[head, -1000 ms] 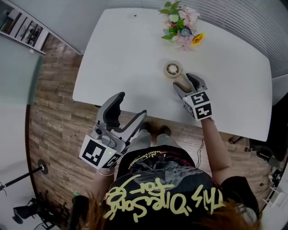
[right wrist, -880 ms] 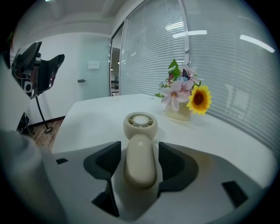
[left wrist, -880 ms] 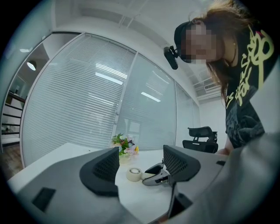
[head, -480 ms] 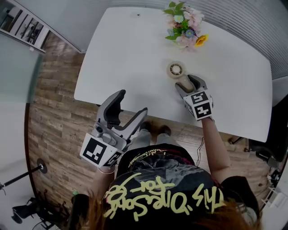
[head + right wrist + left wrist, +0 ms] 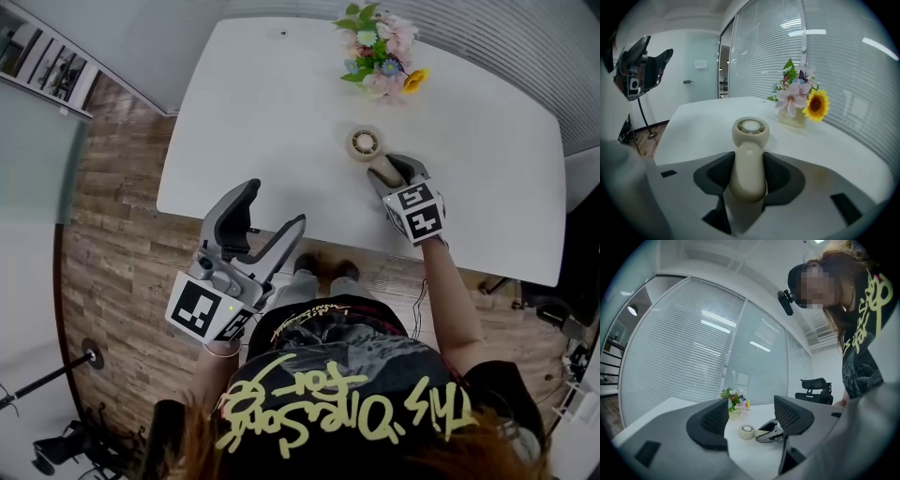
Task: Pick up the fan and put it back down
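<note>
The beige hand fan (image 5: 365, 142) lies flat on the white table (image 5: 262, 112), its round head toward the flowers and its handle toward me. My right gripper (image 5: 392, 169) has just been closing. In the right gripper view its pads touch both sides of the fan's handle (image 5: 749, 164). The left gripper (image 5: 274, 206) is open and empty, held in the air off the table's near edge. The left gripper view shows the fan (image 5: 746, 431) and the right gripper (image 5: 771, 431) far ahead on the table.
A vase of artificial flowers (image 5: 380, 52) stands near the table's far edge, just behind the fan. A black office chair (image 5: 815, 390) is beyond the table. A light stand (image 5: 56, 370) is on the wooden floor to the left.
The right gripper's jaws have closed in onto the fan's handle. The fan still lies in the same spot. The left gripper has barely moved.
</note>
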`<state>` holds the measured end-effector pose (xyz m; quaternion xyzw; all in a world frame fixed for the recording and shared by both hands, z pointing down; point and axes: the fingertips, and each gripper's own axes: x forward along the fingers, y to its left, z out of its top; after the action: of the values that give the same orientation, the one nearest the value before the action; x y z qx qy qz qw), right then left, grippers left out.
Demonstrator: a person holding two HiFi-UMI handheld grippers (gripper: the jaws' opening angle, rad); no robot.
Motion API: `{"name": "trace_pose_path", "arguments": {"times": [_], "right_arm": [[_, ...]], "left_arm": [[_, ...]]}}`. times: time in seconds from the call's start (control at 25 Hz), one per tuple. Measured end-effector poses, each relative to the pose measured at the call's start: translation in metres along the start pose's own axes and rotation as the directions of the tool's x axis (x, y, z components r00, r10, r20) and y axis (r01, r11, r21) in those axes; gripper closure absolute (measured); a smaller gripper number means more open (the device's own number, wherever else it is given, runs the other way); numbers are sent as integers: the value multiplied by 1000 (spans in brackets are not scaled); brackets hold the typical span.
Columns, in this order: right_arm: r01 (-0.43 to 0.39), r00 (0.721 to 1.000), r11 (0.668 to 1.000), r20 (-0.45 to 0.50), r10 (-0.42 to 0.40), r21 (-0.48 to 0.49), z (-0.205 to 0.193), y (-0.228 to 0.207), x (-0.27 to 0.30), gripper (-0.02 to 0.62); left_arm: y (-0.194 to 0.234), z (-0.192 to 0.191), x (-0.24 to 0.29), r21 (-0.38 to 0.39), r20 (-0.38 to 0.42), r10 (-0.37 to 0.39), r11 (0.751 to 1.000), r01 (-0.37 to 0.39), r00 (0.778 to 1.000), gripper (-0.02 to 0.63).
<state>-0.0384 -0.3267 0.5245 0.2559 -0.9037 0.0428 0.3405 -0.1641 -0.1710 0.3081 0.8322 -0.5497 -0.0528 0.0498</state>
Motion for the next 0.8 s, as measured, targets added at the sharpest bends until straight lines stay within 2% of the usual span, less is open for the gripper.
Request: {"name": "trace_pose_path", "arguments": {"times": [0.36,0.8], "right_arm": [[96,990,995,109,-93,-24,21,-1,-15,403],[166,953,984,266,-146,-56,68,2,-47,403]], "left_arm": [[4,6,1,9,6,-19,1000,19,1000,318],[10,6,8,11,0,-49,999,49,999,321]]}}
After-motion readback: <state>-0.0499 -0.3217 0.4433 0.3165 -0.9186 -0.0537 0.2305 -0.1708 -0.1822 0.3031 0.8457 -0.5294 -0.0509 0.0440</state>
